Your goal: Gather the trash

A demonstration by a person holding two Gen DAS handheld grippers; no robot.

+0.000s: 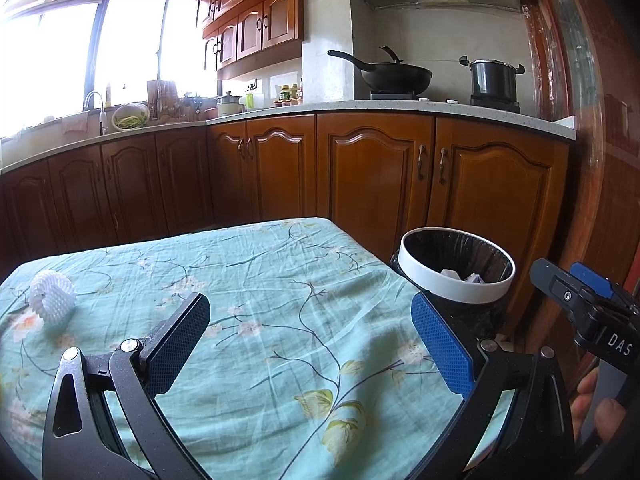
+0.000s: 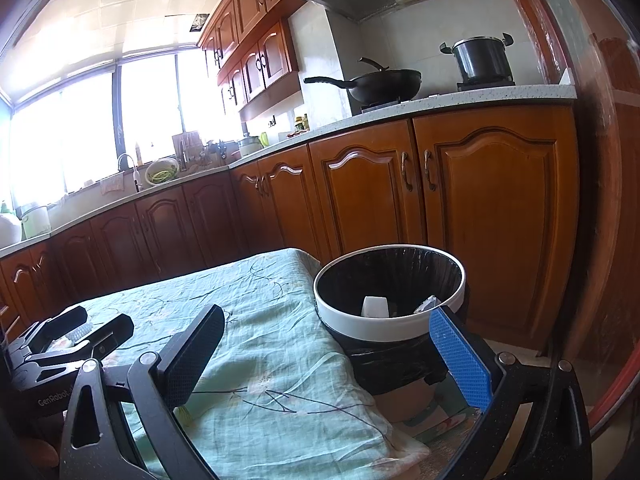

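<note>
The left gripper (image 1: pixel 310 344) hangs just above the cloth-covered surface (image 1: pixel 280 280) with its jaws spread wide and nothing between them. Ahead of it and off to its left lies the one piece of trash visible on the cloth, a white foam net sleeve (image 1: pixel 52 298), curled on its side and well apart from both fingers. Ahead and to its right, just past the edge of the surface, stands the trash bin (image 1: pixel 458 292), white-rimmed with a black liner and a few scraps already at the bottom.

The right gripper (image 2: pixel 328 354) is also wide open and empty, and the bin sits close in front of it, slightly to its right, with the blue pad (image 2: pixel 460 360) overlapping the rim in the right wrist view. This looks like the gap between one drop and the next pick-up.

The foam sleeve is likely the next target, and it falls on the left gripper's side. That calls for swinging left and forward, lowering until the fingers straddle the sleeve, then closing gently, since the mesh should squash easily. After that comes a carry across to the bin on the right.
</note>
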